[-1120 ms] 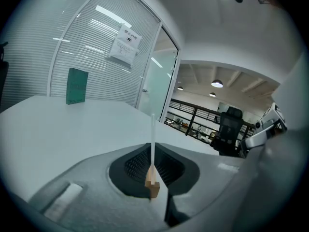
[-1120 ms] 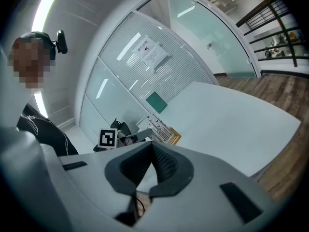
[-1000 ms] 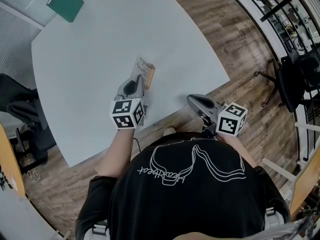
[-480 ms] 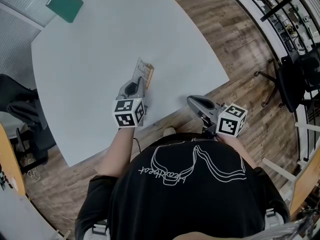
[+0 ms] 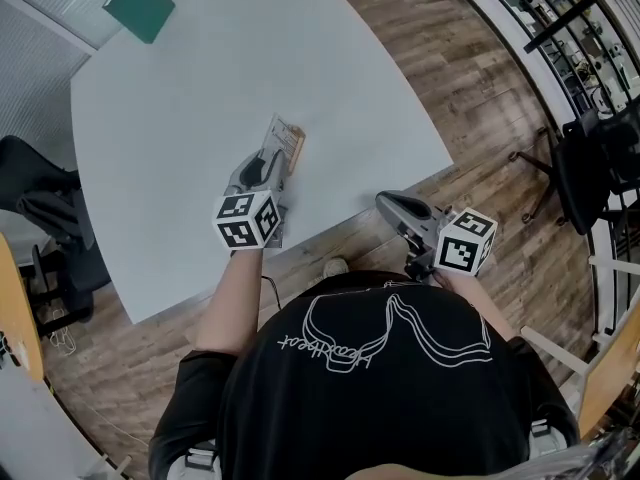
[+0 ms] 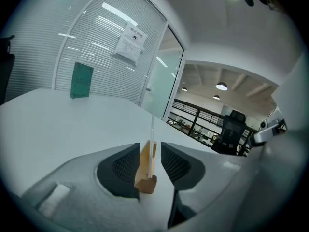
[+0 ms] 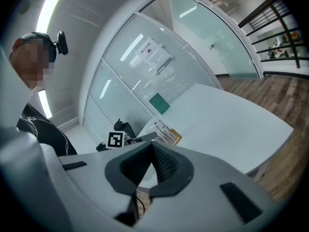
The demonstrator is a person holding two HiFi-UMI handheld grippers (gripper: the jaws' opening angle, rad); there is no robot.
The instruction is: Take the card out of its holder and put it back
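A small wooden holder [image 6: 145,173] stands on the white table [image 5: 200,88] with a thin card [image 6: 152,129] upright in its slot, seen edge-on. My left gripper [image 6: 150,151] straddles them. Its jaws have just been opening and now stand open, with a gap on each side of the card. From above, card and holder [image 5: 290,143] sit just past the left gripper [image 5: 272,163]. My right gripper [image 7: 150,166] is shut on nothing and hangs off the table's near edge [image 5: 400,208]. The right gripper view shows the card and holder [image 7: 166,134] farther off.
A green pad [image 5: 140,3] lies at the table's far left corner. Black office chairs stand on the wooden floor to the right [image 5: 590,158] and to the left [image 5: 40,208]. The table's curved front edge runs just before the person's body.
The left gripper's jaws have parted from the card, which stays upright in the holder. Its marker cube has shifted slightly left. The right gripper has kept still.
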